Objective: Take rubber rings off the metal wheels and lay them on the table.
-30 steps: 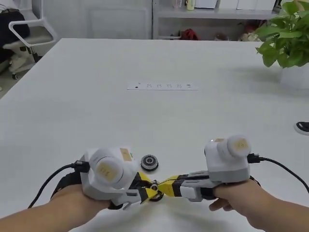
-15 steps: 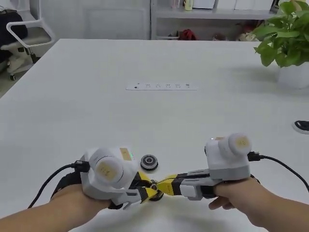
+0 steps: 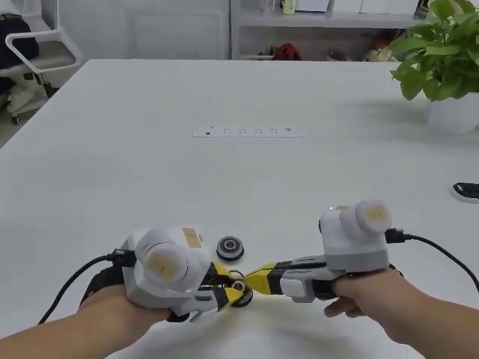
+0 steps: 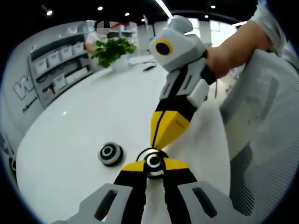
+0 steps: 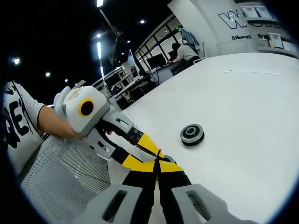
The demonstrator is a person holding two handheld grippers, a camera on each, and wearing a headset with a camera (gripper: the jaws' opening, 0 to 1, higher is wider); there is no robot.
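The metal wheel (image 4: pixel 153 161) sits low in the centre of the left gripper view, clamped in my left gripper (image 3: pixel 236 292). My right gripper (image 5: pixel 158 165) is pinched closed, its tips at the wheel's rim. A second wheel (image 3: pixel 230 247) lies on the table (image 3: pixel 247 187) just above.

Two metal wheels: a loose wheel (image 3: pixel 230 248) and a held wheel (image 4: pixel 153 161). Two sets of tongs: left tongs (image 4: pixel 153 166) and right tongs (image 5: pixel 157 163). One power strip (image 3: pixel 249 132) and one potted plant (image 3: pixel 438 52).

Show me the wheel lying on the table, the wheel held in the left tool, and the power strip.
loose wheel (image 3: pixel 230 248), head view, on its hub.
held wheel (image 4: pixel 153 161), left gripper view, on its centre.
power strip (image 3: pixel 249 132), head view, on its middle.
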